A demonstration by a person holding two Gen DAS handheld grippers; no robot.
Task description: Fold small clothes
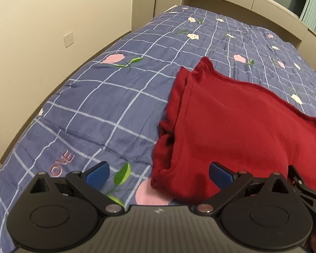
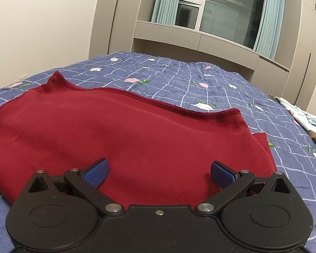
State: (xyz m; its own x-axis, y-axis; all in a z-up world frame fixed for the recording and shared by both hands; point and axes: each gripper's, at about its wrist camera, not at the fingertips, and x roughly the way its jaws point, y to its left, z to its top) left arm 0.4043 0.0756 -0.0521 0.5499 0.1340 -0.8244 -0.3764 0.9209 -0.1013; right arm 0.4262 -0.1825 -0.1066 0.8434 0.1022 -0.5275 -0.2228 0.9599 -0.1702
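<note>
On the checked quilt [image 2: 231, 88], both hand-held grippers [image 1: 159, 174] [image 2: 159, 174] gape over the red garment [image 2: 120, 130]

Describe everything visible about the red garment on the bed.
The red garment is a dark red knit piece, soft and fleecy-looking, with a stitched hem along its far edge. It lies spread flat on the blue checked floral quilt. Its left side is folded over in layers, bunched near the front corner. Both hand-held grippers hang open at its near edge, the left hand-held gripper and right hand-held gripper, gripping nothing.
</note>
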